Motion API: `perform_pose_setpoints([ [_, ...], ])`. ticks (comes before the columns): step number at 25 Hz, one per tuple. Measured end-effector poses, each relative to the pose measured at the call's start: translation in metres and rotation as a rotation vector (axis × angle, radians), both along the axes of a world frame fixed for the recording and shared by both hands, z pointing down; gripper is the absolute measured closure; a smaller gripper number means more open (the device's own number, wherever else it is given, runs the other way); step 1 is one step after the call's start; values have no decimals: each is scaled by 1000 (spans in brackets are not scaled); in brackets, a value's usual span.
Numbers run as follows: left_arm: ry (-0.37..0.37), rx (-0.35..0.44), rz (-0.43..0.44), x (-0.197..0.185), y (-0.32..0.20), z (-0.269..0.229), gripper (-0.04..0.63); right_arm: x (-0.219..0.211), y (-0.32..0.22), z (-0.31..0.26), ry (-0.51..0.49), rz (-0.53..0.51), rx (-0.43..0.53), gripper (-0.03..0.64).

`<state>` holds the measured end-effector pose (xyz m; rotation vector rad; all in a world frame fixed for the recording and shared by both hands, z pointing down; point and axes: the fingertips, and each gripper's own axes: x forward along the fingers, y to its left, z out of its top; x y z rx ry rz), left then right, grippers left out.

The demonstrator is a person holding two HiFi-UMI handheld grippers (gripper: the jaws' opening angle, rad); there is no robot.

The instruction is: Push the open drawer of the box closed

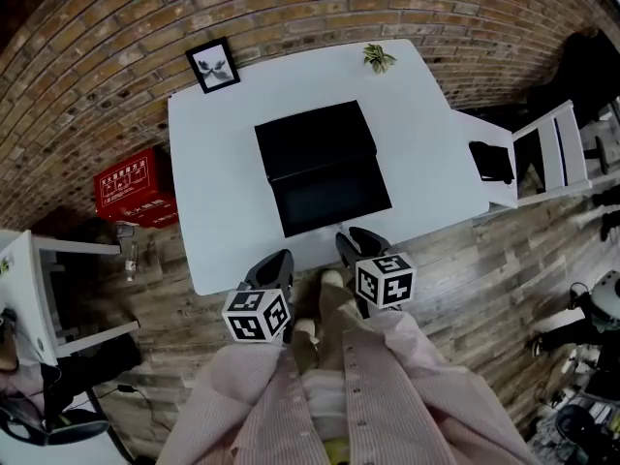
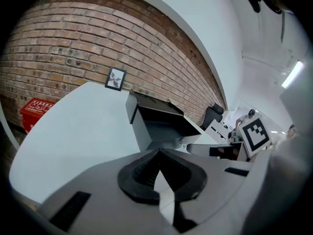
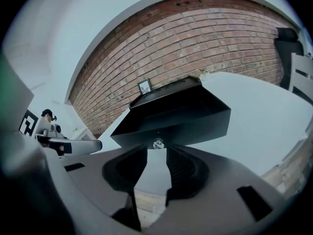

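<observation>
One open drawer just ahead of parted right tool, left tool clenched.

Bare white table lies open on both sides of the black box. Its pulled-out drawer juts toward the near edge, leaving only a narrow strip of tabletop there. The drawer knob sits just ahead of the right gripper, nothing between. A picture frame and small plant stand at the far corners, well clear. A white chair crowds the table's right end.
</observation>
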<state>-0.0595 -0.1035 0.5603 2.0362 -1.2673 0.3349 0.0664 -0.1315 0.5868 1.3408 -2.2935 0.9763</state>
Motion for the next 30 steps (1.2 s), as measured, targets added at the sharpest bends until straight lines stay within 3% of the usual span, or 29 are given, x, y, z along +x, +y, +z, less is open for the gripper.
perform_pose_setpoints([
  [15, -7, -46, -76, 2, 5, 12, 600, -9, -9, 16, -10, -39, -73, 509],
  [30, 4, -55, 5, 0, -4, 12, 600, -11, -12, 16, 27, 9, -90, 540],
])
